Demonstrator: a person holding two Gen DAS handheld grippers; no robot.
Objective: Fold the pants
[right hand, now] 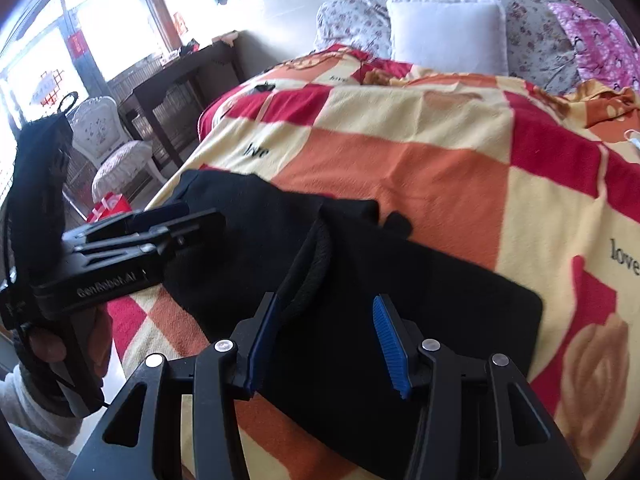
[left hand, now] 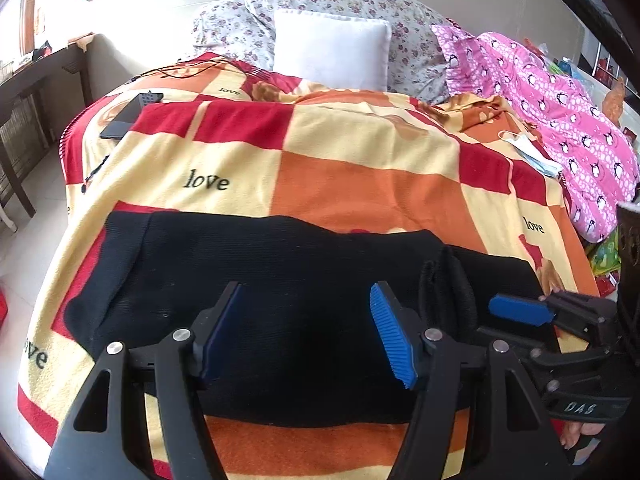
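The black pants lie flat in a folded bundle on the checked blanket near the bed's front edge. They also show in the right wrist view, with the ribbed waistband curled near the middle. My left gripper is open and empty, just above the pants. My right gripper is open and empty, over the right part of the pants. The right gripper shows at the right of the left wrist view. The left gripper shows at the left of the right wrist view.
A white pillow and floral pillows lie at the bed's head. A pink penguin quilt and a face mask lie right. A dark phone lies at far left. A dark table and a white chair stand left of the bed.
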